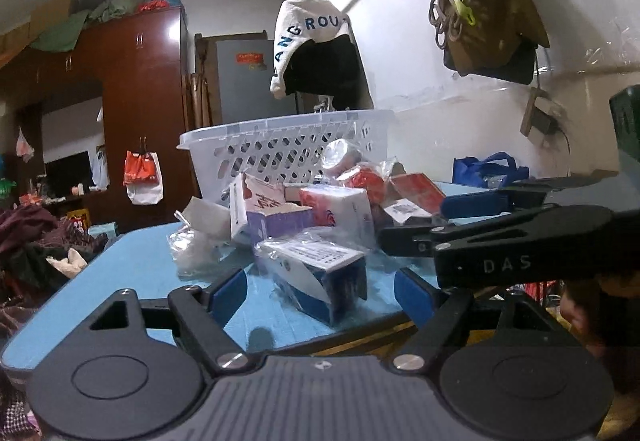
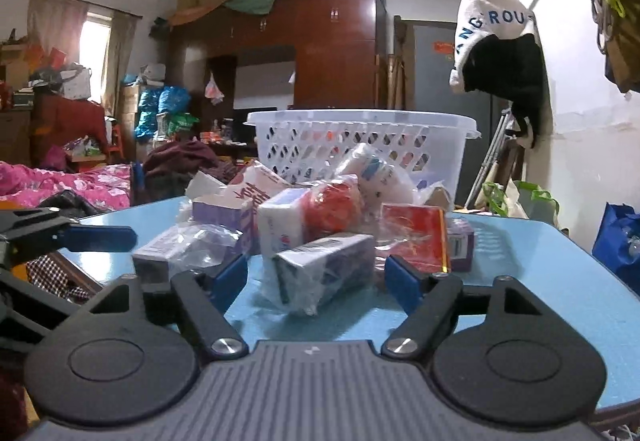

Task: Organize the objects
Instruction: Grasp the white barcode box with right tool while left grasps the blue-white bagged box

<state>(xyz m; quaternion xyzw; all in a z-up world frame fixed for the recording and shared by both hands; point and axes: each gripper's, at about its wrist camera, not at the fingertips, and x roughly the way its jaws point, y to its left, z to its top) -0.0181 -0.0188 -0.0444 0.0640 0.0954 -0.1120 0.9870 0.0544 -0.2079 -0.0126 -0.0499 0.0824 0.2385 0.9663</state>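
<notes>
Bright ceiling glare, fisheye-bent edges, soft focus

From my feed I count 1 white basket (image 2: 362, 139) on 1 blue table (image 2: 540, 281), 2 grippers, roughly 9 wrapped packs in the pile, can't pin it exactly since they overlap. Of those, 3 purple-and-white boxes, 1 red box (image 2: 414, 237), 1 red round pack (image 2: 332, 207).
</notes>
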